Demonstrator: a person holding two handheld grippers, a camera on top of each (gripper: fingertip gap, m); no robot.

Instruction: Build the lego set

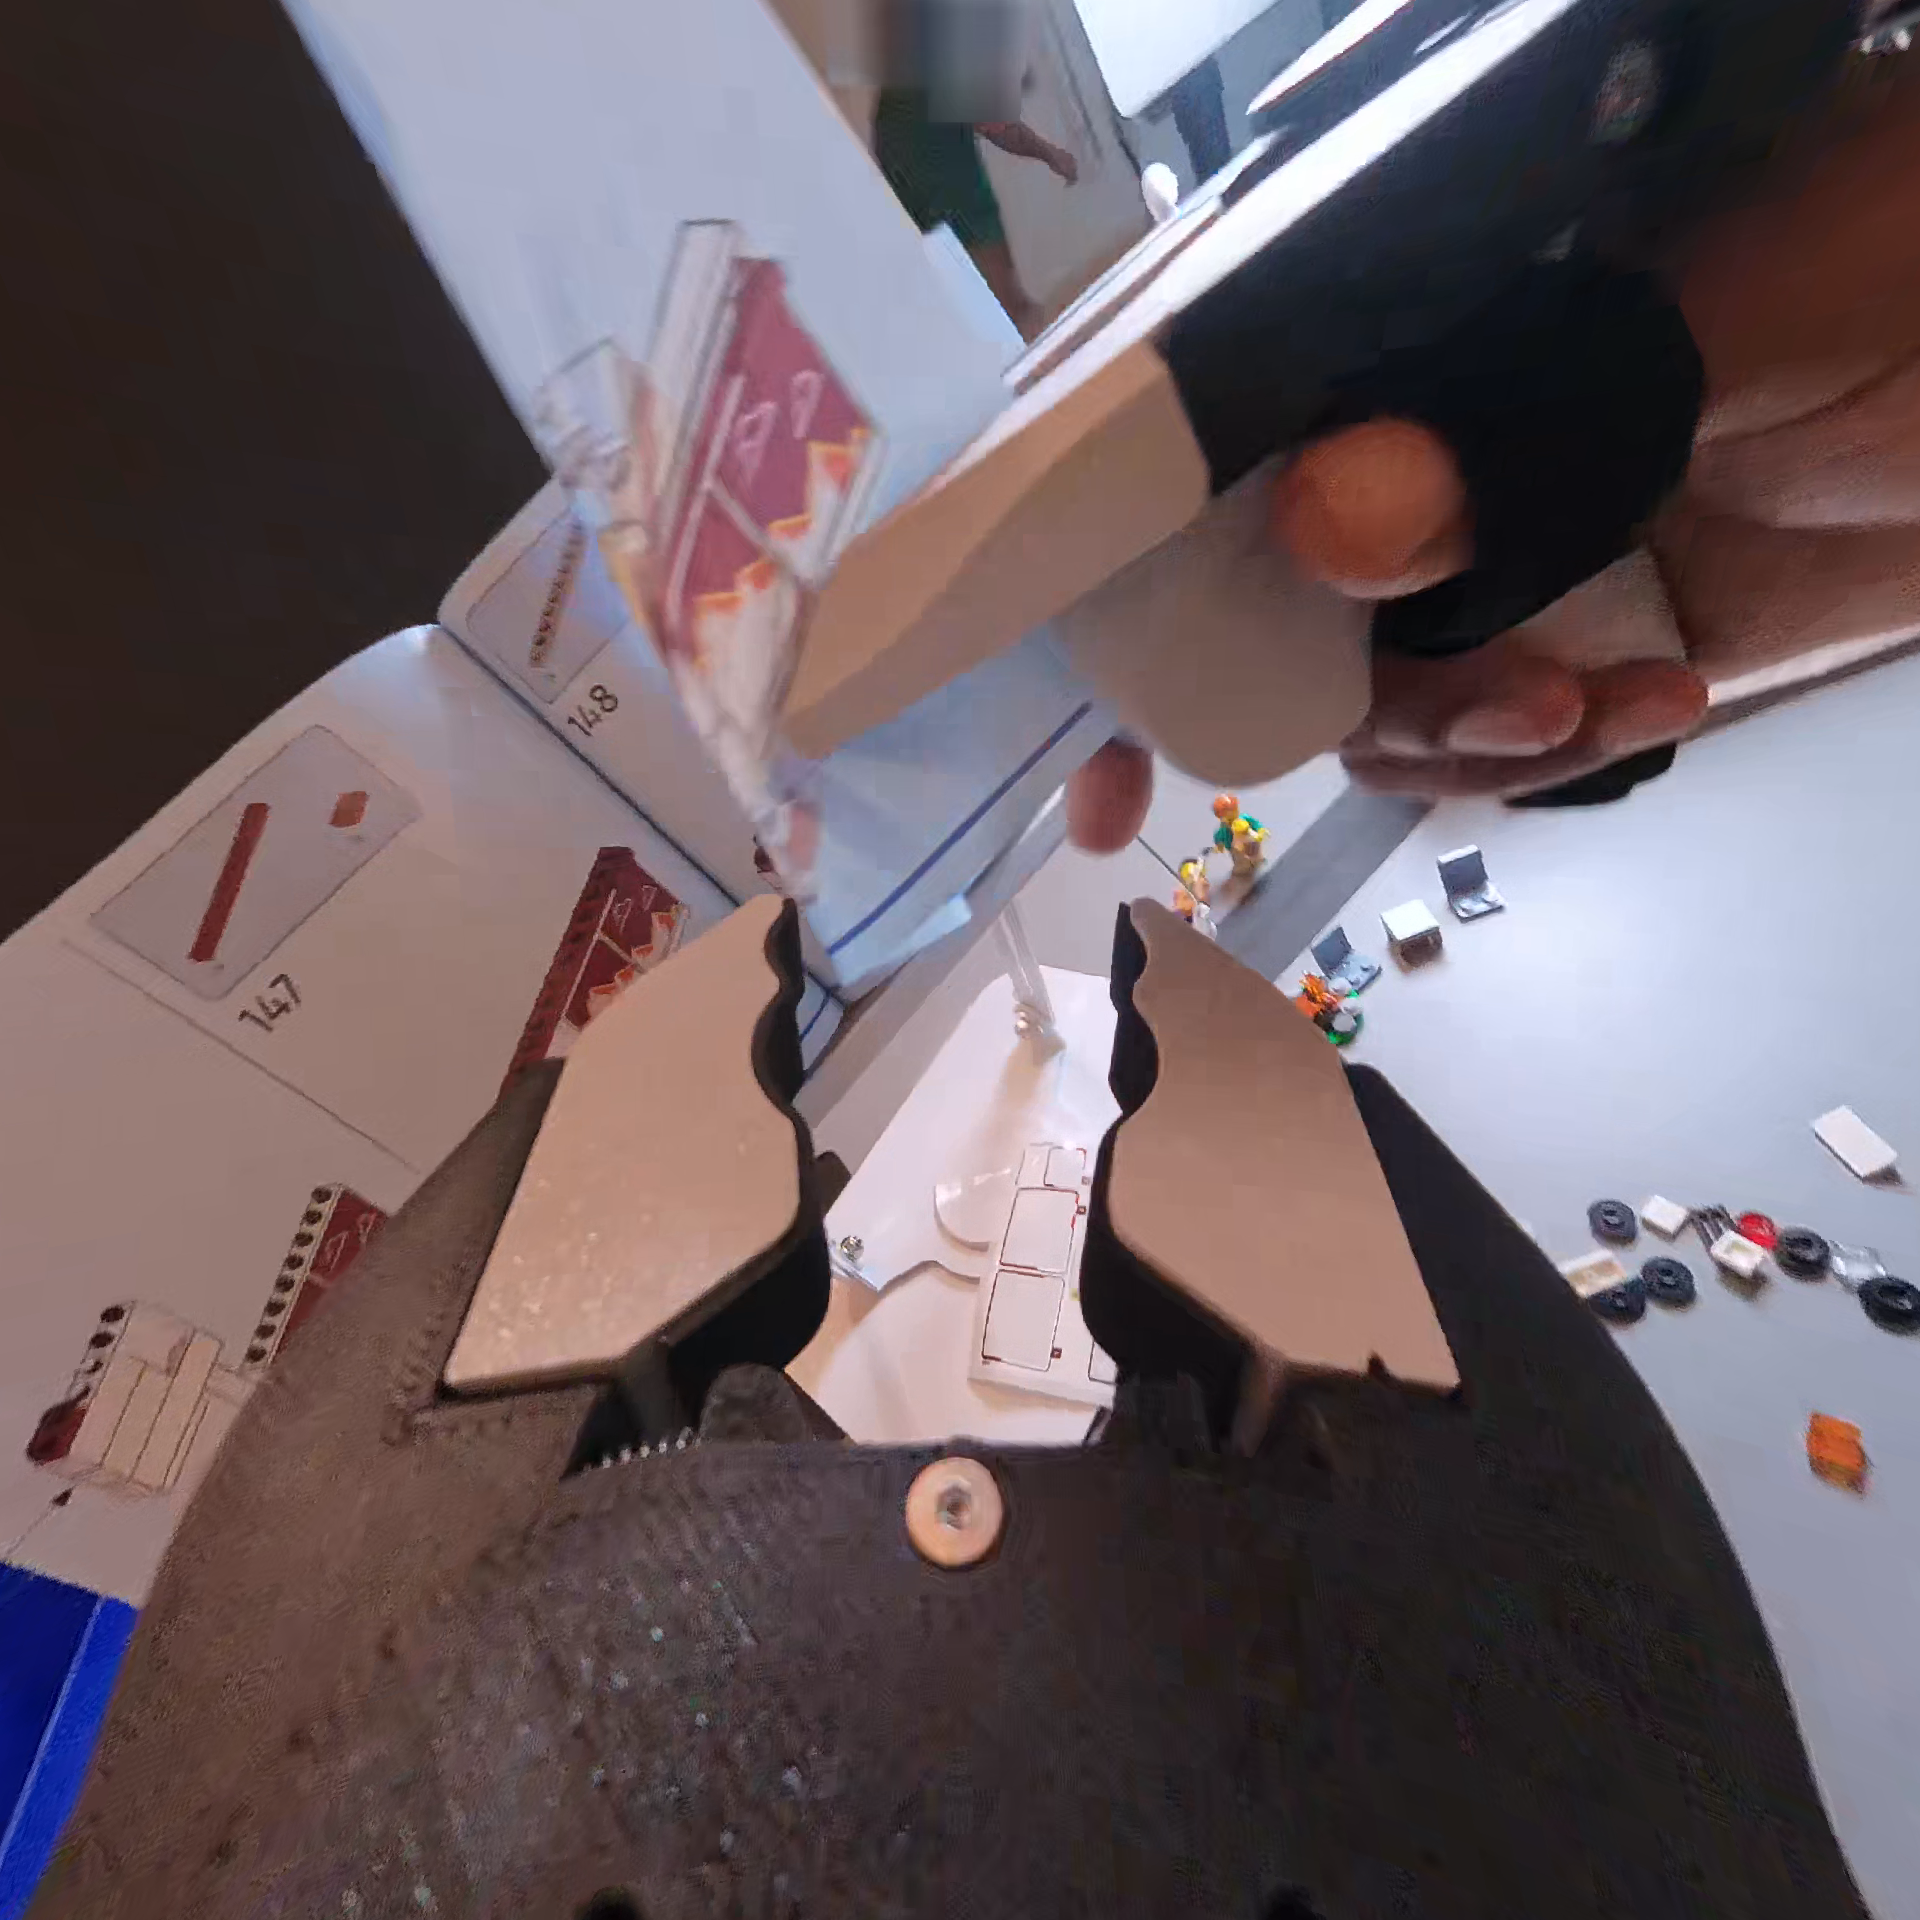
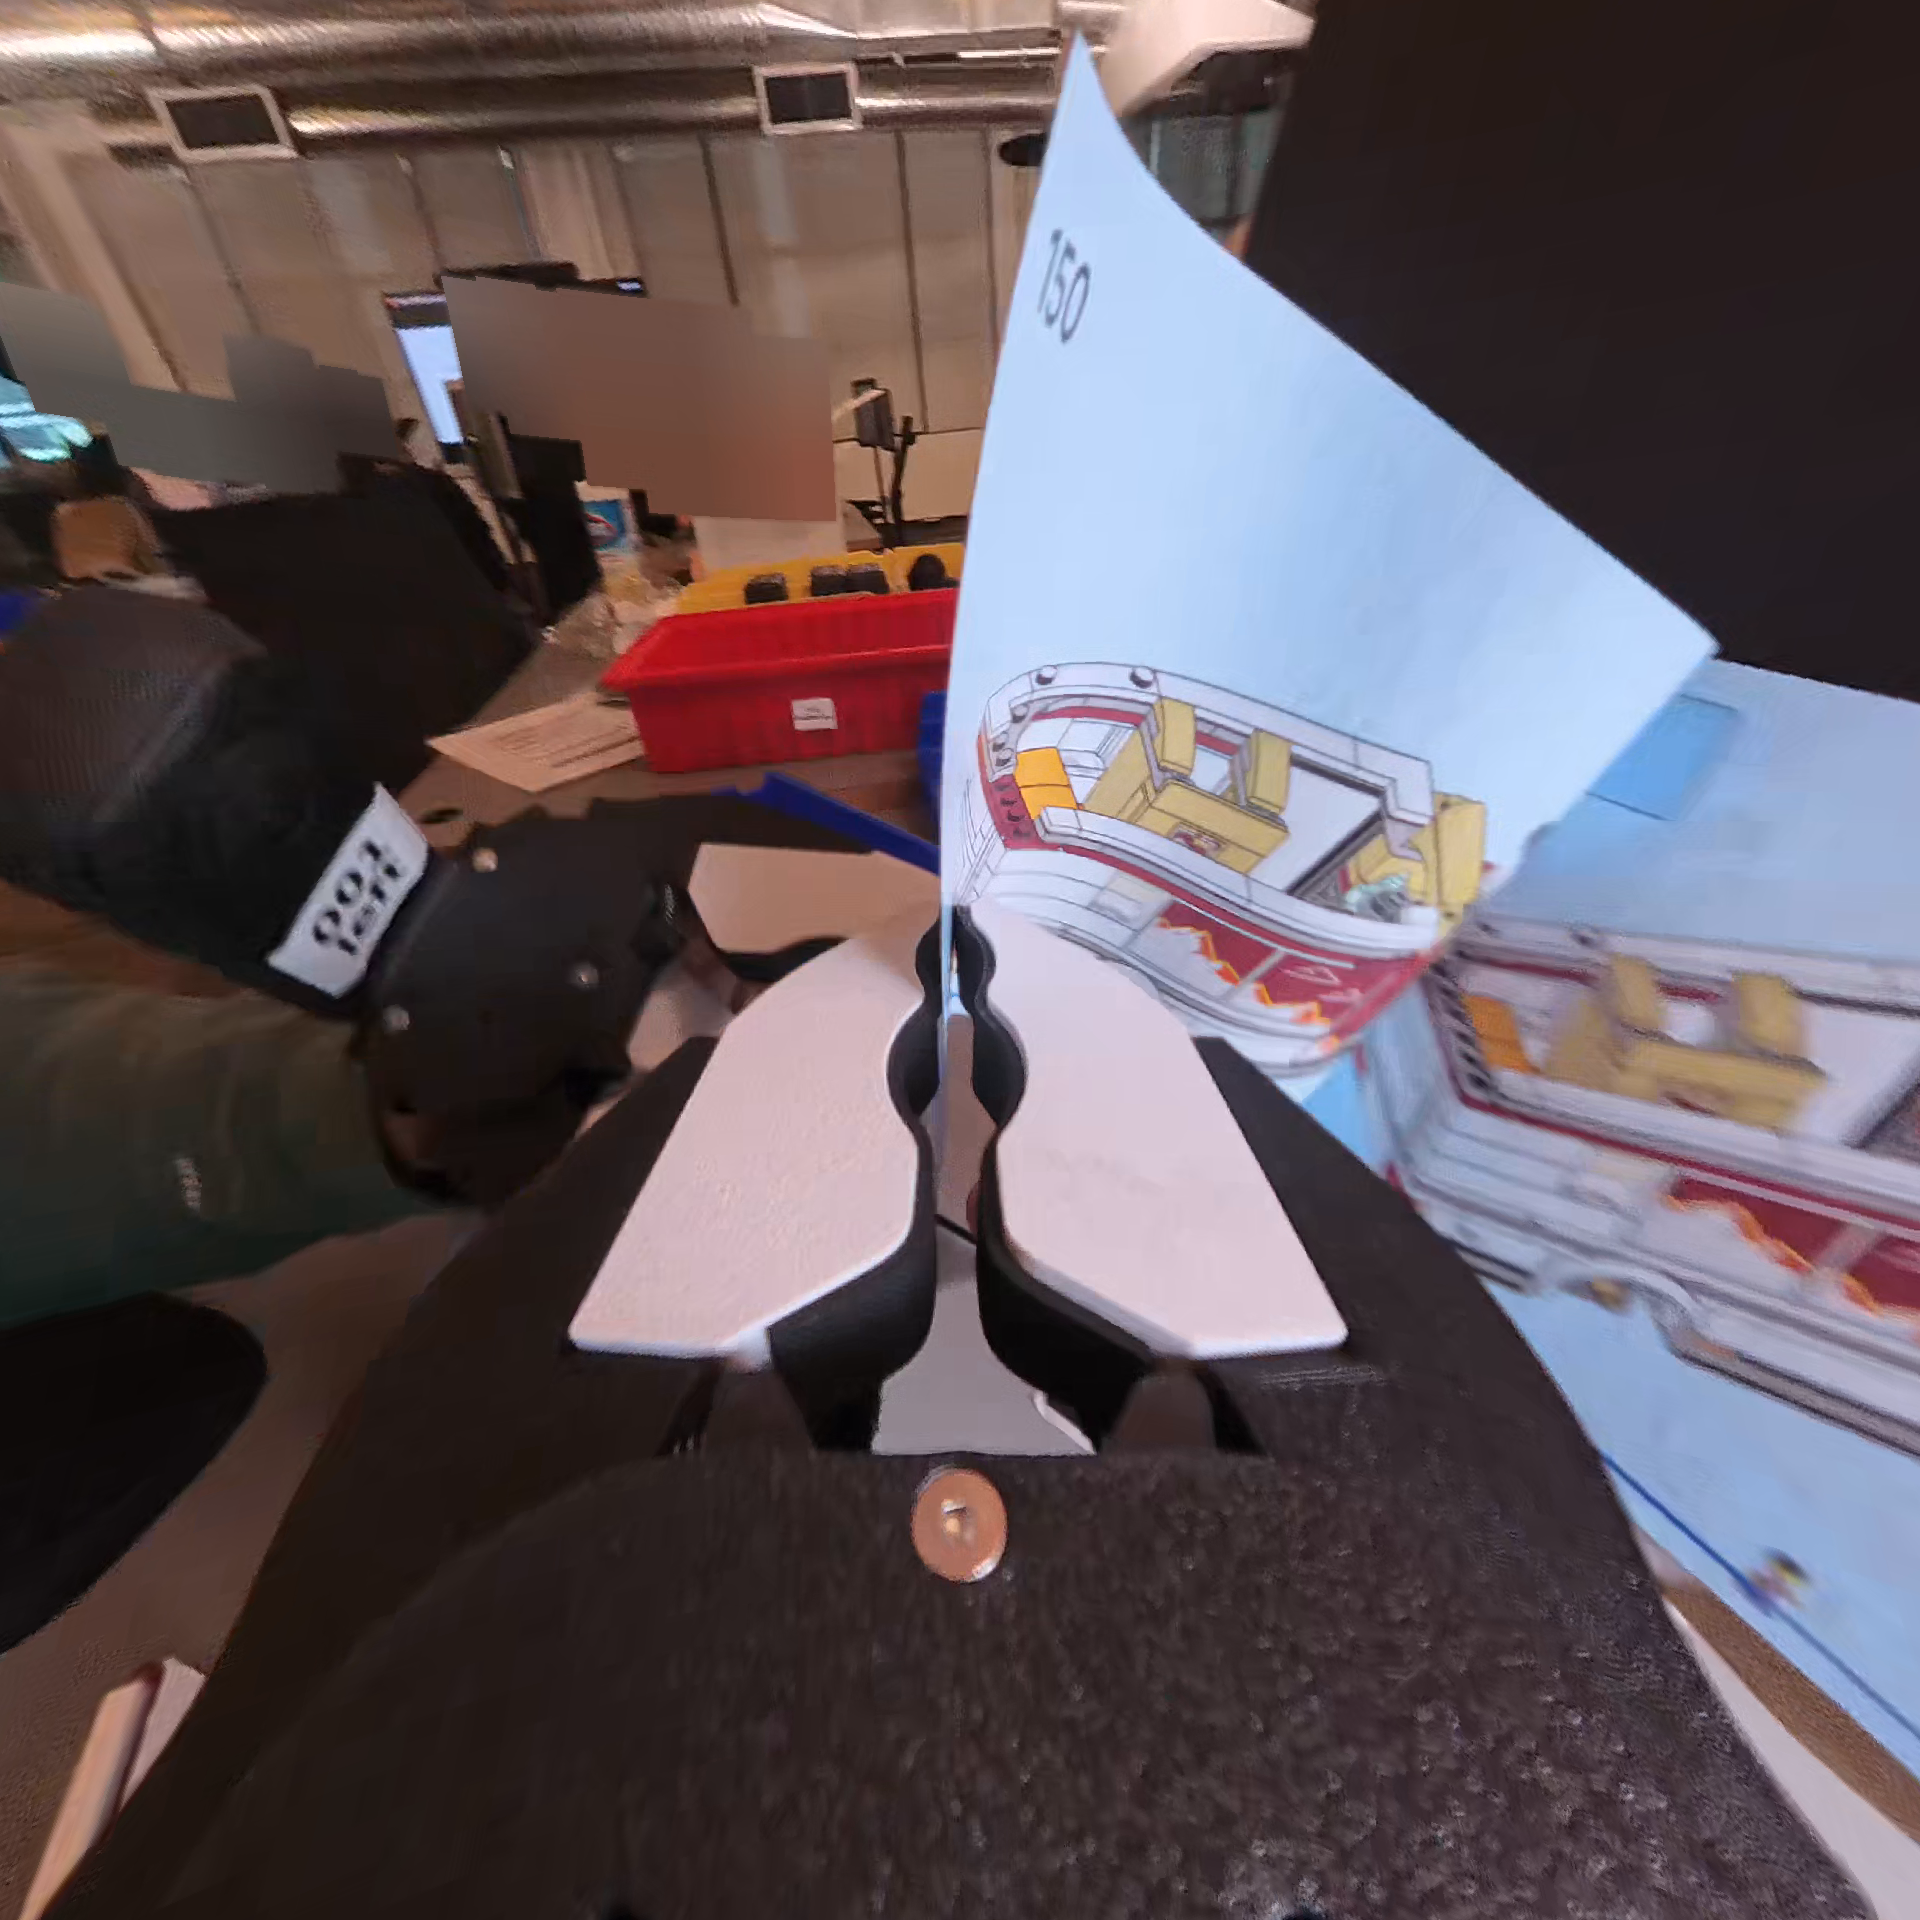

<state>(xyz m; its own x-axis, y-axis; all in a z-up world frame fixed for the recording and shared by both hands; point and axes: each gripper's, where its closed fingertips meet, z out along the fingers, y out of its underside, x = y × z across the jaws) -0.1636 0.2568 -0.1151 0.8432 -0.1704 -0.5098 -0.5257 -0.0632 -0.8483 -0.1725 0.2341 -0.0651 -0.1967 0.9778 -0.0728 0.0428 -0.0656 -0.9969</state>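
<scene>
An open instruction booklet (image 1: 312, 1039) with light blue pages lies on the table. My right gripper (image 2: 951, 940) is shut on the edge of one page (image 2: 1195, 520), which stands lifted and curved and bears a drawing of a red, white and yellow vehicle. In the left wrist view that lifted page (image 1: 769, 468) is above the booklet, with the right gripper's finger (image 1: 987, 540) on it and a hand behind. My left gripper (image 1: 956, 920) is open and holds nothing, its tips just over the booklet's lower edge. The left gripper's body (image 2: 499, 956) shows left of the page.
Loose bricks and black tyres (image 1: 1662, 1278), an orange piece (image 1: 1837, 1449) and small figures (image 1: 1236, 831) lie on the grey table at the right. A sticker sheet (image 1: 1039, 1268) lies under my left gripper. A red bin (image 2: 790, 686) and papers (image 2: 540, 743) are farther back. My right fingertips sit around 5 cm from my left ones.
</scene>
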